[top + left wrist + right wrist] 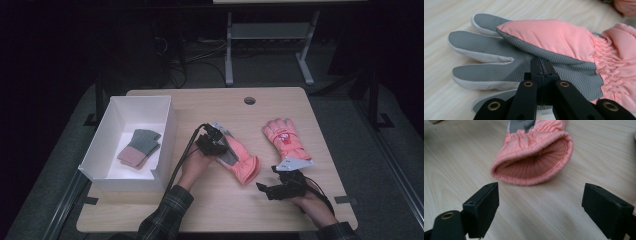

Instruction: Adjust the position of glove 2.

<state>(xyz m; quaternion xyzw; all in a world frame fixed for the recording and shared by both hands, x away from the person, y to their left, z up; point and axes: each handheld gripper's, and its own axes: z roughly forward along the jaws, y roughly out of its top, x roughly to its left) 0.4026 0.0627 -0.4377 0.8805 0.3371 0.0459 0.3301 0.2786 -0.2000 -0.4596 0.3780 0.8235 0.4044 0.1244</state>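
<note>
Item: pink padded winter glove with grey textured palm [235, 155], lying palm up near the middle of the light wooden table [280, 205], its ribbed cuff gaping toward the person. Left gripper [216, 145]: black jaws closed together, tips resting at the glove's grey palm below the thumb; whether any fabric is pinched cannot be told. Right gripper [267, 190]: jaws spread wide, holding nothing, just short of the cuff. Second pink glove [284, 137]: back up, to the right, bearing a red and white emblem too small to read. White open-topped rectangular box [167, 130]: at table's left, containing one folded pair of grey and pink socks [139, 148].
</note>
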